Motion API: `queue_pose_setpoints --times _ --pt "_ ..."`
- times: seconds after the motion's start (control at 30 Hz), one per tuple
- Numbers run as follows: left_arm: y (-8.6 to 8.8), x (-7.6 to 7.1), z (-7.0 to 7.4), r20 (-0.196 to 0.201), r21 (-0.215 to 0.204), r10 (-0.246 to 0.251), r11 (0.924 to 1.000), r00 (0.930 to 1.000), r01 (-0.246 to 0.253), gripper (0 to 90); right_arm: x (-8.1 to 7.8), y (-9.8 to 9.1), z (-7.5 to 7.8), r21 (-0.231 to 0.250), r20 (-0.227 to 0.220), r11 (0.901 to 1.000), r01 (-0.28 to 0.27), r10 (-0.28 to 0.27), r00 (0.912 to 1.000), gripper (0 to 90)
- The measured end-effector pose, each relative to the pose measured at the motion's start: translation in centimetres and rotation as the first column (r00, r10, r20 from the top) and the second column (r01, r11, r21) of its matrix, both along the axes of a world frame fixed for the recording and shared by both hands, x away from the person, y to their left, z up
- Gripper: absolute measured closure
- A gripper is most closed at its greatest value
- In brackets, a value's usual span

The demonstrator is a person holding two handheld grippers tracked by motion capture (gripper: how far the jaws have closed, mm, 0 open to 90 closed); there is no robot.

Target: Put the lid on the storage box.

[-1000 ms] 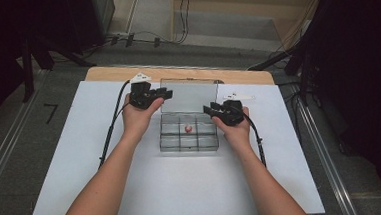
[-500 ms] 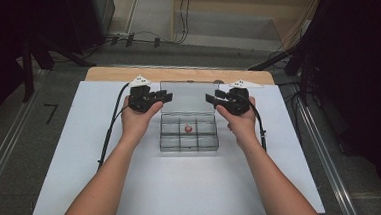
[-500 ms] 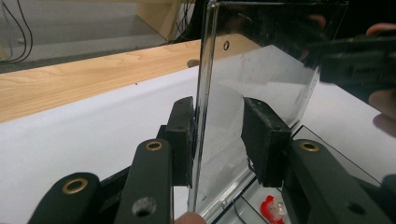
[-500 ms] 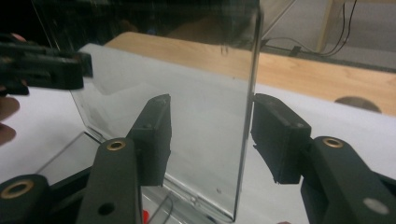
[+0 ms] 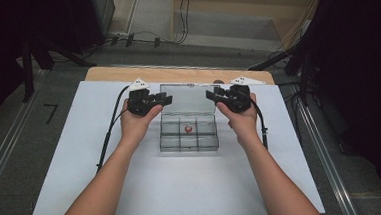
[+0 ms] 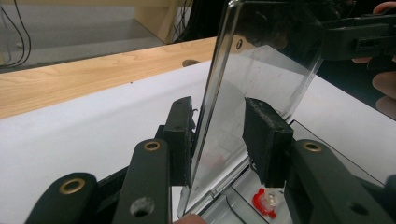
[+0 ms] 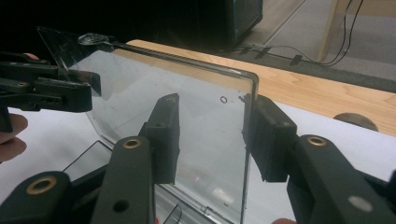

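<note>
Left gripper [image 6: 217, 140] and right gripper [image 7: 212, 135], jaws parted, each straddle one side edge of the raised clear lid [image 5: 187, 98]. Compartment box [image 5: 166, 143] holds a red item [image 5: 188, 129].

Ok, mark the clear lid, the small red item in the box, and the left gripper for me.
clear lid [image 6: 261, 79], left gripper view, on its upright transparent panel.
small red item [image 5: 188, 129], high view, on its red body inside a middle compartment.
left gripper [image 5: 165, 100], high view, between its fingertips at the lid's left edge.
</note>
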State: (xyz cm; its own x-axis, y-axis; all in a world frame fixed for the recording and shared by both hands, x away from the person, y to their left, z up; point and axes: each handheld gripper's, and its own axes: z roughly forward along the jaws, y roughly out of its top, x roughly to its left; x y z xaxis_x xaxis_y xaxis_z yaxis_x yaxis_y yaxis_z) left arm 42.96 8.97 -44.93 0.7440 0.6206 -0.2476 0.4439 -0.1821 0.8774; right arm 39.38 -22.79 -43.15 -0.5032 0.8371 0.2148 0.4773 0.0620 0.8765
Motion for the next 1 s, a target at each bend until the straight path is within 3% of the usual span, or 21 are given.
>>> queue_pose_setpoints --times 0.73,1.0 --pt "0.5 -2.7 -0.3 0.010 -0.019 -0.035 0.9992 0.9993 0.035 52.2 -4.0 -0.2 -0.8 0.002 0.048 0.9985 -0.054 0.054 0.9974 51.5" --pt "0.9 -3.8 -0.5 0.009 -0.032 -0.041 0.9986 0.9991 0.041 43.5 -5.4 0.1 -1.3 -0.053 0.071 0.9965 -0.065 0.068 0.9951 49.0"
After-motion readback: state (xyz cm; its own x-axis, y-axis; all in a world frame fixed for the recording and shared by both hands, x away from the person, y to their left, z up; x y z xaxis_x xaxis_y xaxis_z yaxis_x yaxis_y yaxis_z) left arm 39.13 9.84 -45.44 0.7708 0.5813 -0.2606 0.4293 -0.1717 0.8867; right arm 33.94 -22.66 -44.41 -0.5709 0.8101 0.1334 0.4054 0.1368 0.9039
